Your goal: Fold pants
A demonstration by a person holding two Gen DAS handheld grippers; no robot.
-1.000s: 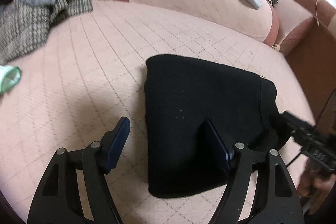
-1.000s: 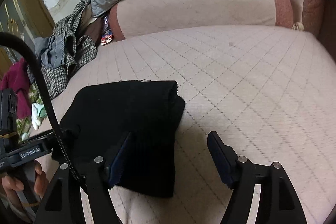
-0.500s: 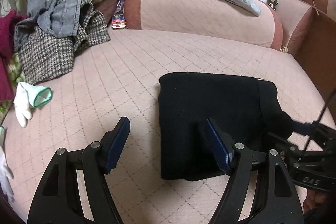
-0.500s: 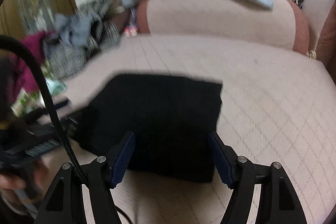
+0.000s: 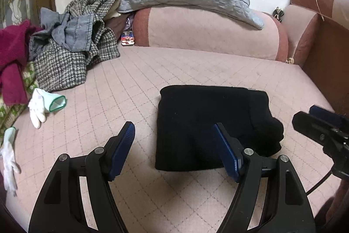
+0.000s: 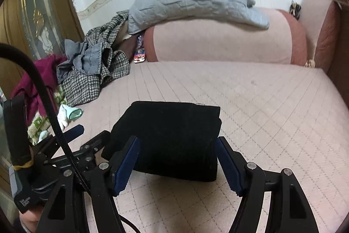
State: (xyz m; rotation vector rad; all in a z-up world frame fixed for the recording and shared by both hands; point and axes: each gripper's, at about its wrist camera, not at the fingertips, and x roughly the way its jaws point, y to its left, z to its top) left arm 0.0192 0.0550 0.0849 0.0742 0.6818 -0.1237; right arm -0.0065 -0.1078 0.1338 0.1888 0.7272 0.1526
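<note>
Now the folded black fabric pants [image 5: 209, 123] lie on the pink quilted couch seat [image 5: 135, 88]; left gripper [image 5: 174, 150] and right gripper [image 6: 177, 162] hover above, jaws apart, empty.

No lettering is readable; the print on the left handset [image 6: 24, 200] is too blurred.

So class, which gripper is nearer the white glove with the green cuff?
Left. The left gripper sits between the white glove and the right gripper, which hangs beyond the folded black pants.
</note>
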